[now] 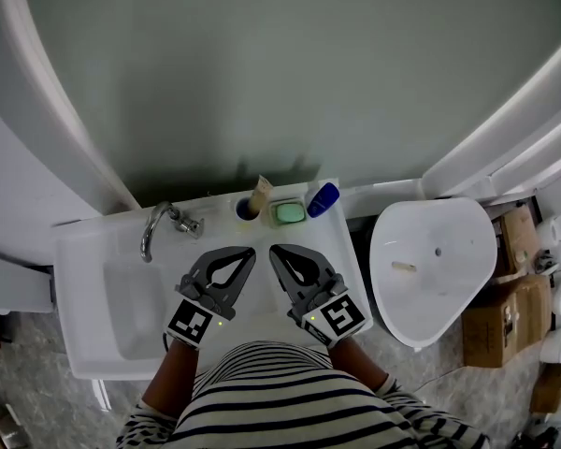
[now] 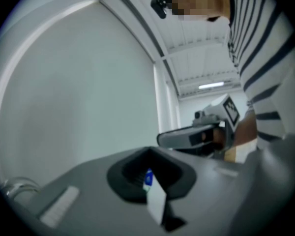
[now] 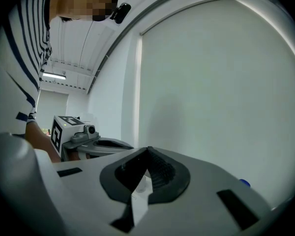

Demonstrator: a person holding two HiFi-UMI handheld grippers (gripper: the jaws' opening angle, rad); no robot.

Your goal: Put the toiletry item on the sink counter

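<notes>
On the back ledge of the white sink counter [image 1: 84,251] stand a cup with a tan tube [image 1: 252,201], a green soap in its dish [image 1: 288,213] and a blue toiletry item [image 1: 323,199]. Both grippers hover side by side over the basin, just in front of these items. My left gripper [image 1: 249,251] is shut with nothing in it. My right gripper [image 1: 275,249] is shut and empty too. In the left gripper view the shut jaws [image 2: 148,152] point up at the wall, and the right gripper [image 2: 196,135] shows beside them. A blue cap [image 3: 244,183] peeks past the right gripper's edge.
A chrome faucet [image 1: 157,228] curves over the basin at the left. A white toilet [image 1: 430,269] stands right of the counter, with cardboard boxes [image 1: 505,297] beyond it. A pale wall rises behind the sink. The person's striped shirt [image 1: 271,400] fills the bottom.
</notes>
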